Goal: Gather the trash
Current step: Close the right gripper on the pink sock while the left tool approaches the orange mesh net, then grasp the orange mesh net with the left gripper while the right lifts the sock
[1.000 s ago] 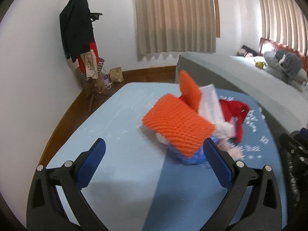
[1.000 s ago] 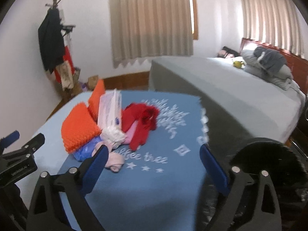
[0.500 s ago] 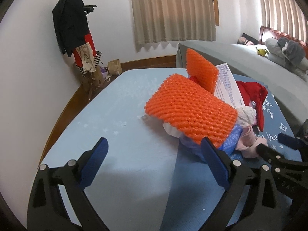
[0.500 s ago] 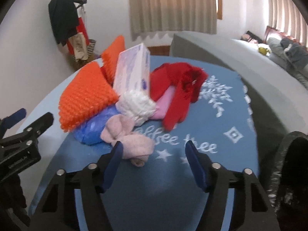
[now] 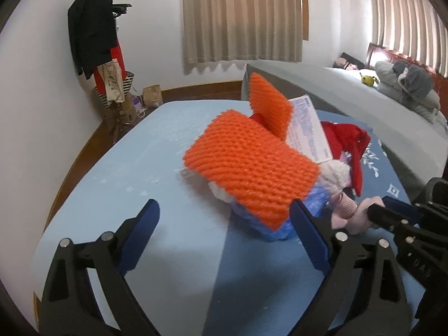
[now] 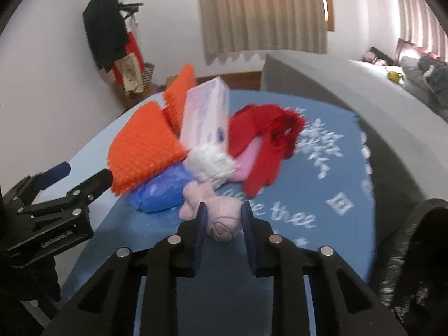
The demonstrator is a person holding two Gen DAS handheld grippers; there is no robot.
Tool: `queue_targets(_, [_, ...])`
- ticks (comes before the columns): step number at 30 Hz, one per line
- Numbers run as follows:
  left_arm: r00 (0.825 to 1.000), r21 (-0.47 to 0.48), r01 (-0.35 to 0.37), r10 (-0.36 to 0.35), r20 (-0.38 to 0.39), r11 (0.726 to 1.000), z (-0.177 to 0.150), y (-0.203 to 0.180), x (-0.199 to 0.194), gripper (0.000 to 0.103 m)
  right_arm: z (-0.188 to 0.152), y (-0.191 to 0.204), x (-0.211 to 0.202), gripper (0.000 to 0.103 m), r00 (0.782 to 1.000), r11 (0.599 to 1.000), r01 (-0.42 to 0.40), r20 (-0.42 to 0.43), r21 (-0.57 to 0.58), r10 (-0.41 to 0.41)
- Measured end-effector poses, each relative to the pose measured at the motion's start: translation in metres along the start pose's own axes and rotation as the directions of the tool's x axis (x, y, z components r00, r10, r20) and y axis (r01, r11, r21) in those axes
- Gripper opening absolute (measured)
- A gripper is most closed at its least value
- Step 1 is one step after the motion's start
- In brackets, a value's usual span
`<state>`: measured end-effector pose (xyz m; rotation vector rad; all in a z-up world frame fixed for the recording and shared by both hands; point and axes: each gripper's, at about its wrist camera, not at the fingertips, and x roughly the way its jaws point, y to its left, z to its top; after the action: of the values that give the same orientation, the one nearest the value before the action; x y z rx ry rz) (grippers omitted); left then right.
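A pile of trash lies on the blue cloth (image 6: 322, 190): two orange foam nets (image 5: 249, 168) (image 6: 142, 145), a white box (image 6: 207, 114), a red cloth (image 6: 266, 137), a white net (image 6: 210, 162), a blue plastic bag (image 6: 159, 190) and a rolled pale pink cloth (image 6: 224, 218). My right gripper (image 6: 222, 218) has its fingers closed in on either side of the pink roll, which also shows in the left wrist view (image 5: 350, 212). My left gripper (image 5: 224, 224) is open and empty, just short of the nearest orange net.
A black trash bag (image 6: 420, 252) sits at the right edge of the table. A grey bed (image 5: 350, 98) stands behind the table. A coat rack (image 5: 95, 33) with clothes stands by the left wall, with bags on the floor.
My right gripper has moved forward to the pile and narrowed its fingers around the pink roll. My left gripper has come closer to the orange net, staying open.
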<state>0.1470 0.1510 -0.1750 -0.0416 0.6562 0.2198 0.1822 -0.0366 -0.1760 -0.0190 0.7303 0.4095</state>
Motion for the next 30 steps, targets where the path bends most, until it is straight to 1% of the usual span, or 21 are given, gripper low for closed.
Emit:
queue_targets(2, [1.0, -0.014, 0.027, -0.027, -0.007, 1.0, 0.002, -0.003, 0.004, 0.083, 0.002, -0.007, -0.003, 0.025, 1.0, 1.0, 0.028, 0.01, 0.008, -0.028])
queue_targets(4, [0.999, -0.028, 0.036, -0.036, -0.015, 0.999, 0.005, -0.004, 0.011, 0.082, 0.005, -0.014, -0.003, 0.024, 0.999, 0.999, 0.046, 0.013, 0.013, -0.046])
queue_targets(5, [0.999, -0.036, 0.039, -0.039, -0.016, 0.999, 0.007, -0.005, 0.015, 0.081, 0.006, -0.017, -0.003, 0.021, 0.998, 0.998, 0.053, 0.015, 0.016, -0.053])
queue_targets(7, [0.999, -0.042, 0.043, -0.044, -0.021, 0.998, 0.011, -0.007, 0.022, 0.079, 0.008, -0.021, -0.003, 0.021, 0.998, 0.998, 0.061, 0.015, 0.018, -0.061])
queue_targets(10, [0.997, -0.041, 0.058, -0.06, -0.04, 0.997, 0.013, -0.01, 0.036, 0.079, 0.009, -0.024, 0.003, 0.021, 0.998, 0.998, 0.065, 0.009, 0.014, -0.065])
queue_targets(13, [0.994, -0.047, 0.093, -0.096, -0.052, 0.995, 0.015, -0.012, 0.044, 0.079, 0.007, -0.024, 0.011, 0.021, 0.999, 0.999, 0.044, -0.019, 0.026, -0.043])
queue_targets(15, [0.992, -0.048, 0.112, -0.114, -0.057, 0.993, 0.017, -0.014, 0.047, 0.079, 0.005, -0.022, 0.011, 0.026, 0.999, 0.999, 0.037, -0.02, 0.018, -0.037])
queue_targets(16, [0.99, -0.051, 0.122, -0.125, -0.059, 0.991, 0.017, -0.014, 0.048, 0.079, 0.004, -0.02, 0.011, 0.037, 0.999, 0.999, 0.032, -0.022, 0.014, -0.031])
queue_targets(17, [0.988, -0.056, 0.134, -0.138, -0.063, 0.989, 0.017, -0.015, 0.049, 0.079, 0.004, -0.019, 0.011, 0.051, 0.999, 1.0, 0.025, -0.026, 0.012, -0.024])
queue_targets(18, [0.987, -0.062, 0.145, -0.149, -0.065, 0.987, 0.016, -0.015, 0.05, 0.079, 0.003, -0.018, 0.011, 0.056, 0.999, 1.0, 0.023, -0.029, 0.016, -0.022])
queue_targets(19, [0.984, -0.069, 0.161, -0.165, -0.066, 0.985, 0.016, -0.015, 0.051, 0.074, 0.002, -0.018, 0.012, 0.058, 0.999, 1.0, 0.015, -0.034, 0.024, -0.014])
queue_targets(20, [0.979, -0.082, 0.187, -0.192, -0.062, 0.979, 0.015, -0.015, 0.051, 0.065, 0.001, -0.018, 0.013, 0.059, 0.999, 0.999, 0.01, -0.041, 0.031, -0.009])
queue_targets(21, [0.977, -0.089, 0.2, -0.205, -0.061, 0.976, 0.015, -0.014, 0.051, 0.062, 0.0, -0.018, 0.015, 0.061, 0.999, 0.999, 0.011, -0.049, 0.036, -0.009])
queue_targets(22, [0.972, -0.101, 0.22, -0.227, -0.061, 0.97, 0.015, -0.014, 0.051, 0.056, -0.001, -0.018, 0.016, 0.064, 0.998, 0.999, 0.016, -0.053, 0.035, -0.015])
queue_targets(23, [0.969, -0.101, 0.234, -0.241, -0.058, 0.967, 0.015, -0.014, 0.051, 0.05, -0.003, -0.018, 0.019, 0.064, 0.998, 0.999, 0.027, -0.059, 0.027, -0.026])
queue_targets(24, [0.968, -0.099, 0.238, -0.244, -0.056, 0.966, 0.014, -0.015, 0.051, 0.047, -0.004, -0.018, 0.02, 0.064, 0.998, 0.999, 0.033, -0.06, 0.023, -0.032])
queue_targets(25, [0.967, -0.092, 0.244, -0.249, -0.052, 0.965, 0.014, -0.016, 0.05, 0.04, -0.004, -0.017, 0.021, 0.064, 0.998, 0.999, 0.037, -0.06, 0.02, -0.036])
queue_targets(26, [0.962, -0.087, 0.264, -0.268, -0.047, 0.961, 0.014, -0.018, 0.048, 0.029, -0.004, -0.017, 0.024, 0.06, 0.997, 0.999, 0.05, -0.067, 0.012, -0.049])
queue_targets(27, [0.961, -0.082, 0.269, -0.273, -0.043, 0.96, 0.014, -0.02, 0.047, 0.027, -0.005, -0.017, 0.025, 0.056, 0.995, 0.998, 0.067, -0.072, 0.001, -0.066])
queue_targets(29, [0.963, -0.069, 0.264, -0.266, -0.034, 0.962, 0.015, -0.023, 0.044, 0.022, -0.005, -0.018, 0.027, 0.042, 0.993, 0.995, 0.096, -0.068, -0.015, -0.097])
queue_targets(30, [0.963, -0.064, 0.264, -0.267, -0.027, 0.962, 0.015, -0.024, 0.043, 0.021, -0.004, -0.02, 0.027, 0.04, 0.993, 0.995, 0.102, -0.067, -0.01, -0.102])
